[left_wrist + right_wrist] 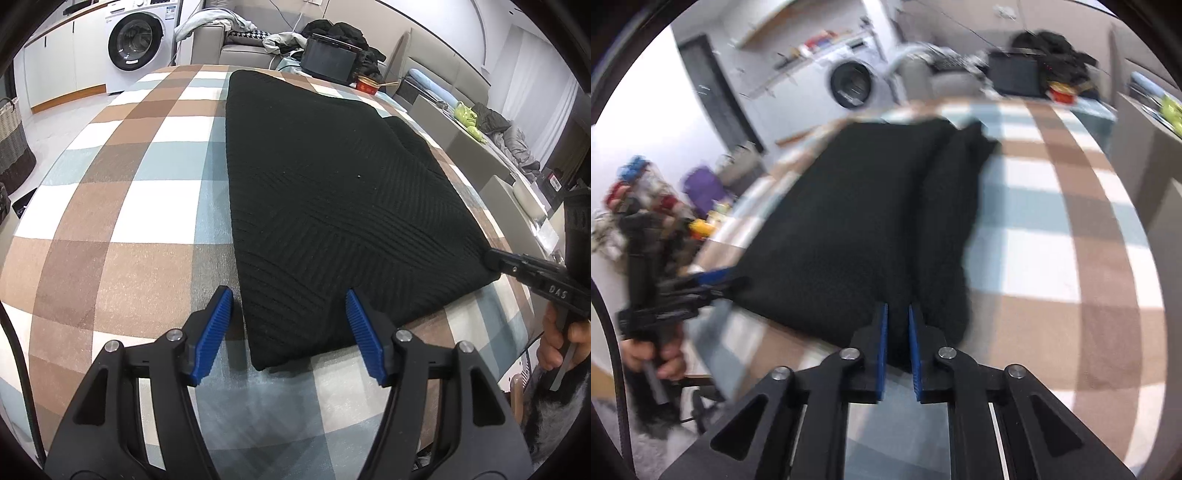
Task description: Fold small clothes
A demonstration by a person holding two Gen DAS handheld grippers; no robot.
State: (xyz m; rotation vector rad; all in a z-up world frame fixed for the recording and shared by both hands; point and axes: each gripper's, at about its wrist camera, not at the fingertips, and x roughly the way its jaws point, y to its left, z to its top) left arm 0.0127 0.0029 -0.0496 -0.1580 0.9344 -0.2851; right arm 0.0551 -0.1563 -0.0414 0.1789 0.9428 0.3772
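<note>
A black ribbed knit garment (332, 192) lies folded into a long panel on the plaid tablecloth (129, 184). My left gripper (290, 314) is open and straddles the garment's near left corner: one blue pad sits off its left edge, the other over the cloth. My right gripper (493, 260), held by a hand (569, 343), meets the near right corner. In the blurred right wrist view its pads stand nearly together at the right gripper (898, 325), with the black garment's (849, 221) near edge pinched between them. The left gripper (713, 280) shows at the garment's other corner.
At the table's far end stand a black box (328, 55) and a red bowl (367, 86). Beyond are a sofa with piled clothes (229, 26) and a washing machine (136, 40). A wicker basket (11, 140) stands on the floor at left. The table edge runs close on the right.
</note>
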